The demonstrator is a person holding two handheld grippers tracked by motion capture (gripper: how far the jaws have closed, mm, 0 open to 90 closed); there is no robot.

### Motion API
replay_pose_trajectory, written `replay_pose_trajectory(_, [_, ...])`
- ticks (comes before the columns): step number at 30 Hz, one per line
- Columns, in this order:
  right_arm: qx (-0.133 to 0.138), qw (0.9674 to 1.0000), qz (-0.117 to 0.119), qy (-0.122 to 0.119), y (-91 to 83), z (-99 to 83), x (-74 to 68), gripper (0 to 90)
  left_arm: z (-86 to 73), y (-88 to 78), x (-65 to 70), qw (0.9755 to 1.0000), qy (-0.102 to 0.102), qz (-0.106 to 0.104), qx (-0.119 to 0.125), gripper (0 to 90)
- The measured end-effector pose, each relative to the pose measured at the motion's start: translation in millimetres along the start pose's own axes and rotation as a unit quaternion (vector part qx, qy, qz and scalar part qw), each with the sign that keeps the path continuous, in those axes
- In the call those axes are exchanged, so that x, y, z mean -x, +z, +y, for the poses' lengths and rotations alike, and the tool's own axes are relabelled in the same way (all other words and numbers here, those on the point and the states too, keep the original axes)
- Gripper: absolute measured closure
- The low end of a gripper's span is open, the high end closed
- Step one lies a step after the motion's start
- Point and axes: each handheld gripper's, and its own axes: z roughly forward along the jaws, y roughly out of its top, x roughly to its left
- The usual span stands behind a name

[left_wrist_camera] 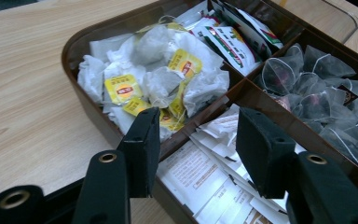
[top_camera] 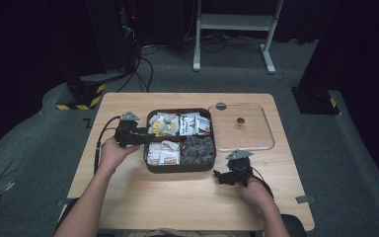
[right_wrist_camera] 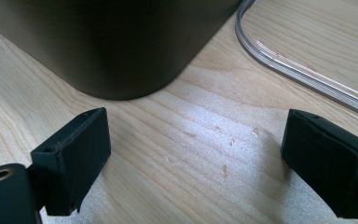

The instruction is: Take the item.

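At the box's left edge: left gripper (top_camera: 139, 134) is hovering, fingers apart over the tea bags (left_wrist_camera: 158, 79).
Near the worktop's front-right edge: right gripper (top_camera: 223, 176) is resting, fingers spread, gripping nothing.

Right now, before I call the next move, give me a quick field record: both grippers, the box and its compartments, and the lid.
left gripper: at the box's left edge, jaws part open over the divider beside the yellow-tagged tea bags, nothing between them
right gripper: on the table near the box's front right corner, jaws open, nothing held
box: dark brown, four compartments, all filled
other compartments: white sachets, pyramid bags, printed packets
lid: clear, flat on the table, right of the box
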Motion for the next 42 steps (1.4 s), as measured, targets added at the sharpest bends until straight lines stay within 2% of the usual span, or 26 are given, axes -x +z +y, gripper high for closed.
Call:
replay_pose_trajectory(8, [0.000,1.0000,0.000,0.001,-0.2,-0.2,-0.2,8.0,-0.7,13.9,6.3,0.9995,0.009,-0.023,-0.018,54.1])
replay_pose_trajectory(16, [0.000,1.0000,0.000,0.002,-0.2,-0.2,-0.3,8.1,-3.5,27.2,12.0,0.9987,0.026,-0.027,-0.034,55.1])
replay_pose_trajectory(21, [0.000,1.0000,0.000,0.001,-0.2,-0.2,-0.3,8.0,-5.9,31.7,11.4,0.9982,0.020,-0.043,-0.036,56.1])
replay_pose_trajectory(26, [0.000,1.0000,0.000,0.001,-0.2,-0.2,-0.3,8.0,-8.3,36.3,14.4,0.9977,0.032,-0.039,-0.045,56.6])
replay_pose_trajectory(31, [0.000,1.0000,0.000,0.001,-0.2,-0.2,-0.2,8.0,-8.5,39.4,14.1,0.9980,0.030,-0.029,-0.047,59.6])
replay_pose_trajectory(37, [0.000,1.0000,0.000,0.001,-0.2,-0.2,-0.2,8.0,-9.6,42.8,11.2,0.9975,0.032,-0.031,-0.055,64.4])
replay_pose_trajectory(42, [0.000,1.0000,0.000,0.001,-0.1,-0.2,-0.1,8.0,-8.4,43.3,11.8,0.9969,0.044,-0.035,-0.056,69.0])
